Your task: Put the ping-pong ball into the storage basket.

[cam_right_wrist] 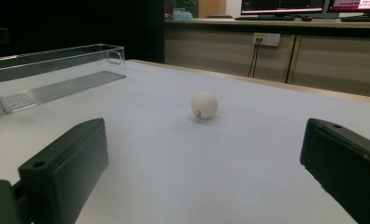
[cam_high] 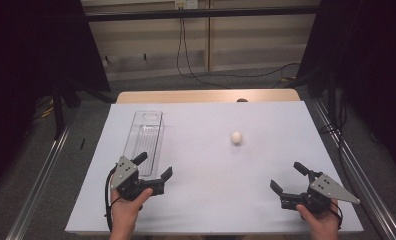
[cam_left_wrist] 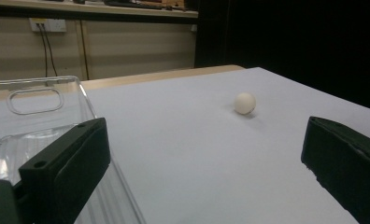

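Observation:
A small white ball (cam_high: 236,137) lies on the white table sheet (cam_high: 211,170), right of centre; it also shows as the ball (cam_left_wrist: 245,102) and the ball (cam_right_wrist: 204,105) in the gripper views. A clear plastic bin (cam_high: 145,137) lies lengthwise at the left, seen as the bin (cam_left_wrist: 29,116) and the bin (cam_right_wrist: 52,74). My left gripper (cam_high: 153,166) is open at the bin's near end, one jaw over its corner. My right gripper (cam_high: 288,176) is open near the front right, nothing between its jaws. The ball sits apart from both.
The table's wooden far edge (cam_high: 206,96) runs behind the sheet. Metal frame rails (cam_high: 41,170) flank the table on both sides. Black curtains stand at left and right, and cables hang along the back wall.

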Action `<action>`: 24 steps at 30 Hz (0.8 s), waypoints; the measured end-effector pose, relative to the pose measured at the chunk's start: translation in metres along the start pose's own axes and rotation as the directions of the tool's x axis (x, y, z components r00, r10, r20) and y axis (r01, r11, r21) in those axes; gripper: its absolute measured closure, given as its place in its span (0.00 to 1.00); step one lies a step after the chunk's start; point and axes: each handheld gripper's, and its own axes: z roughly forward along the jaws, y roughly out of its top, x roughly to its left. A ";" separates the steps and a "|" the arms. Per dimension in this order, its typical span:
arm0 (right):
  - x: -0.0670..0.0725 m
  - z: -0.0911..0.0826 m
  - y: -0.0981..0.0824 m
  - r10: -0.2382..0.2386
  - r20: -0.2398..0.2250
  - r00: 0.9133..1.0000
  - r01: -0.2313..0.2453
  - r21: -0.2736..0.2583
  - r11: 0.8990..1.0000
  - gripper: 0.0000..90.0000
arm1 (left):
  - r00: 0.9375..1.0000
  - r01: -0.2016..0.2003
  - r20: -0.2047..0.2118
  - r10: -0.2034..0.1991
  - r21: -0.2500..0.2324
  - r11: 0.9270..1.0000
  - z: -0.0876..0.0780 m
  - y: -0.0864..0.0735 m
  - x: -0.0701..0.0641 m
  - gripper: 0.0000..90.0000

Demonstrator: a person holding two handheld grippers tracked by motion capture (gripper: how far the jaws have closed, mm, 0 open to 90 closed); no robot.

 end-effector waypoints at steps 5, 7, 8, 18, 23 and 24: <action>0.000 0.000 0.000 0.005 -0.002 1.000 -0.005 0.002 1.000 0.01 | 1.000 -0.002 0.008 0.002 0.003 1.000 0.006 0.001 -0.004 0.02; 0.000 0.000 0.000 0.002 -0.001 1.000 -0.002 0.004 1.000 0.01 | 1.000 -0.005 0.008 0.005 0.007 1.000 0.007 0.001 -0.004 0.02; 0.001 0.000 0.000 0.005 0.003 1.000 -0.005 -0.001 1.000 0.01 | 1.000 -0.002 0.008 0.002 0.008 1.000 0.009 0.001 -0.006 0.02; 0.000 0.000 0.000 0.002 -0.002 1.000 -0.002 0.003 1.000 0.01 | 1.000 -0.008 0.021 0.008 0.017 1.000 0.019 0.003 -0.014 0.02; 0.000 0.000 0.000 0.005 -0.002 1.000 -0.005 0.005 1.000 0.01 | 1.000 -0.009 0.029 0.009 0.020 1.000 0.025 0.003 -0.018 0.02; 0.000 0.000 0.000 0.003 -0.004 1.000 -0.003 0.005 1.000 0.01 | 1.000 -0.009 0.029 0.008 0.021 1.000 0.026 0.003 -0.019 0.02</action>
